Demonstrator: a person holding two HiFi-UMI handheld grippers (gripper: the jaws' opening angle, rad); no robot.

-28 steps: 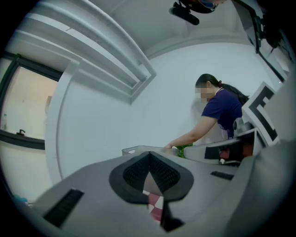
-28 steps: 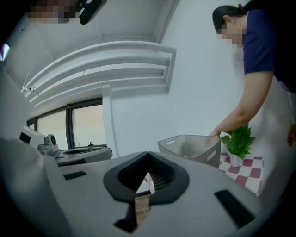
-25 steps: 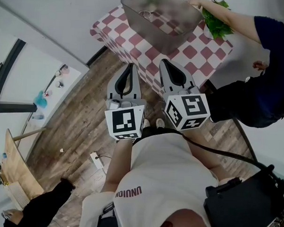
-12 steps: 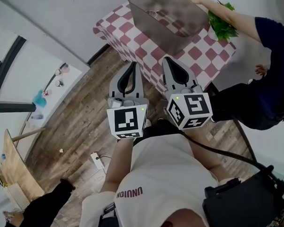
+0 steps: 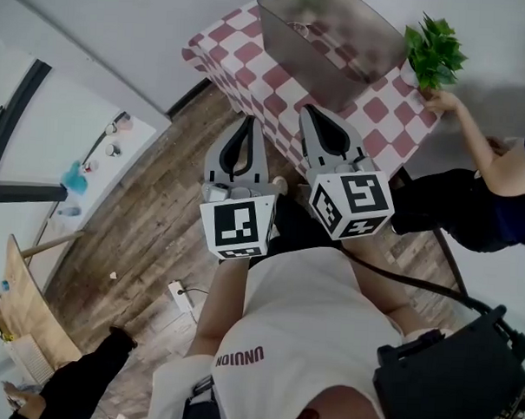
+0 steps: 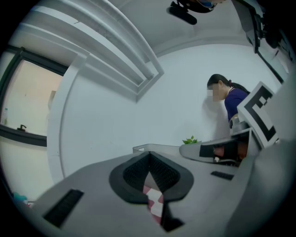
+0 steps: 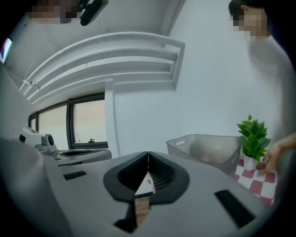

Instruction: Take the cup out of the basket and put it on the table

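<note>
Since a second ago the bystander's hand (image 5: 447, 103) has drawn back from over the basket to the table's far right corner, and the leafy green potted plant (image 5: 434, 51) now stands clear beside the basket. We judge that this frees the way in, though the task itself has not begun.

What we take for the small round-rimmed cup (image 5: 297, 28) lies inside the translucent grey plastic basket (image 5: 339, 51), near its left end (it shows only dimly through the wall, so its colour and whether it stands upright we cannot tell). The basket sits on the table with the red-and-white checked cloth (image 5: 239, 60), with the plant just beside its right end.

Both tools hang short of the table's near edge, over the wooden plank floor (image 5: 150, 208), well apart from the cup. The left gripper (image 5: 243, 121) has its jaws pressed together with nothing between them; its own view shows only cloth past the tips. The right gripper (image 5: 308, 112) is likewise clenched and empty, pointing toward the basket. We would need to part one pair of jaws and reach over the rim before any lift.
</note>
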